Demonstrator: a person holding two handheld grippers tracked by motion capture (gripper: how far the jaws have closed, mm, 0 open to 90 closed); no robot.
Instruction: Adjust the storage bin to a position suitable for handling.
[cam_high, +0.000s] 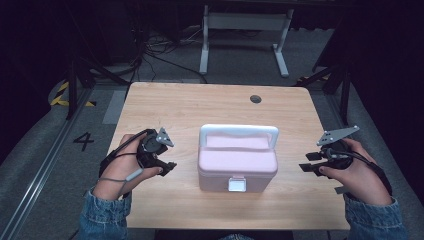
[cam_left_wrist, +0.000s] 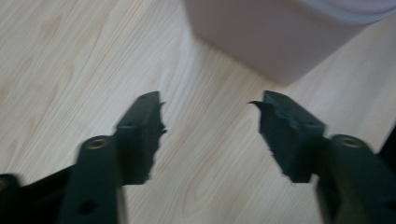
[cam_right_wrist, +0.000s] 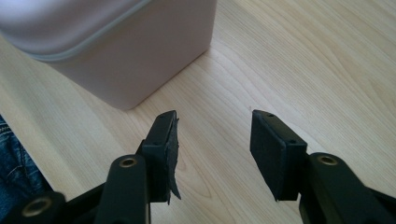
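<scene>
A pink box with a white handle is seen near the middle of the worktop, toward its near edge. The left gripper and right gripper are held beside it, fingers spread wide, nothing grasped.

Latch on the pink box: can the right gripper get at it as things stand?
Probably yes. The latch faces the person on the box's front, the right gripper sits open just beside the box, and bare table lies between them.
</scene>
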